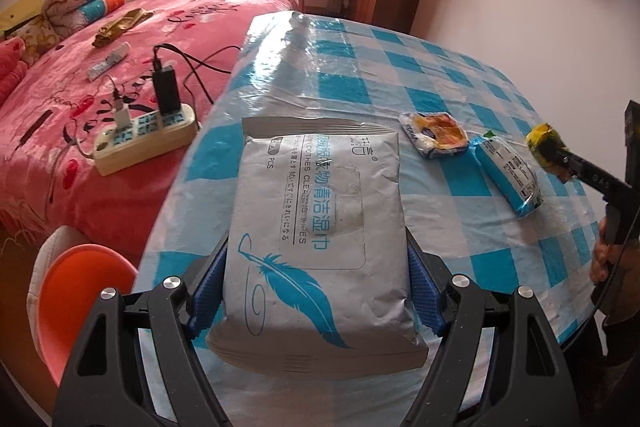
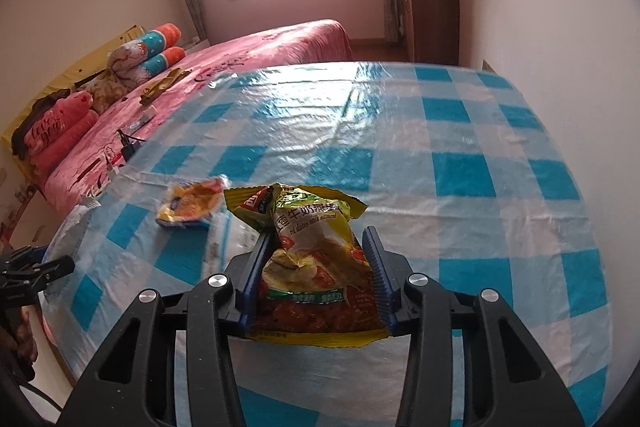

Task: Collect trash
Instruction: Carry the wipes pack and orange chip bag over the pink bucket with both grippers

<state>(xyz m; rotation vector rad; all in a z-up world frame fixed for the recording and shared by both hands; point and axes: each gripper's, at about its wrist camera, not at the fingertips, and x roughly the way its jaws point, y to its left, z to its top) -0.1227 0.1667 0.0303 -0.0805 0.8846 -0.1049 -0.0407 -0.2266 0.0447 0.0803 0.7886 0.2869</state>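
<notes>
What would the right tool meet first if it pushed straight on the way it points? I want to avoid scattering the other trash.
Probably just the checked tablecloth. The right tool is shut on the yellow oatmeal packet, and the orange wrapper lies off to the left of its line, though depth is uncertain.

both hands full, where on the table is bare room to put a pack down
The far half of the table, toward the cabinet, is bare, as is the right side. It's crowded near the left edge: orange wrapper, blue wrapper, wipes pack.

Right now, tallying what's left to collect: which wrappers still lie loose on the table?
The orange-yellow wrapper and the blue packet beside it; the other two sit in the grippers.
</notes>
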